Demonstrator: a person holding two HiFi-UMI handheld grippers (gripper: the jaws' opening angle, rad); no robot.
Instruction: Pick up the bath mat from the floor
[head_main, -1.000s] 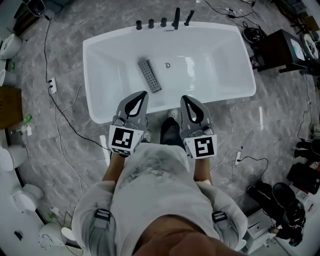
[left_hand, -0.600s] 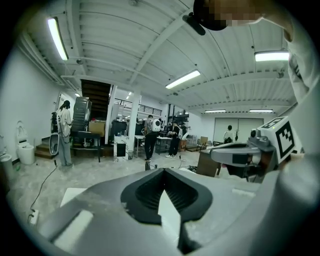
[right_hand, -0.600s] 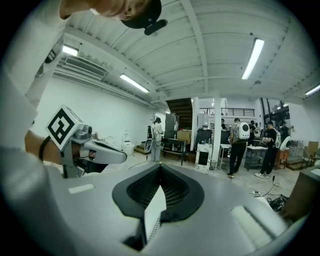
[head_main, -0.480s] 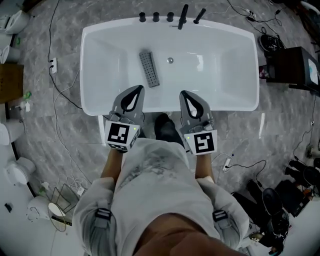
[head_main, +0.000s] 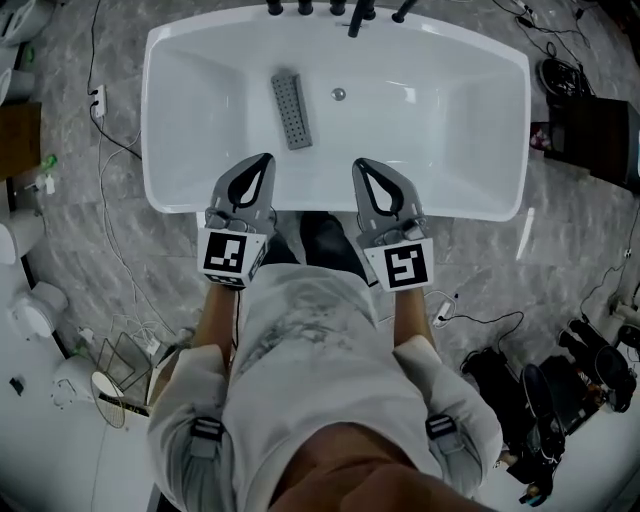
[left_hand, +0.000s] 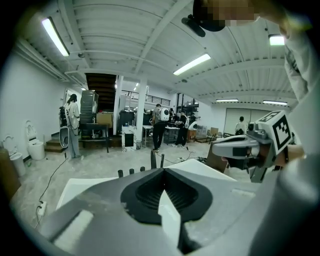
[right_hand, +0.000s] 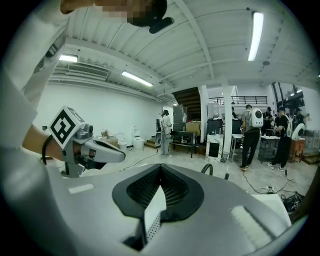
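Leaning over a white bathtub from above, a two-jaw tool in each hand. Holds the left gripper and the right gripper side by side at centre frame, set apart from each other, tips reaching just past the tub's near rim. Shows both pairs of jaws pressed together at the tips, with only a teardrop-shaped opening behind them and nothing clamped in either. Displays a black-and-white marker cube at the rear of the left tool and a second marker cube at the rear of the right.

Places the bath mat, a narrow grey perforated strip, on the bottom of the tub, upper left of centre. Lies slightly askew there, left of the drain, beyond the left gripper's tip and touched by neither tool.

Lines up dark tap fittings along the far rim at the top edge. Trails black cables over the grey marbled floor at the left of the frame. Fills the lower middle with the person's pale top.

Takes in, from the two gripper views, a white-ceilinged hall under strip lights, with standing people in the background.
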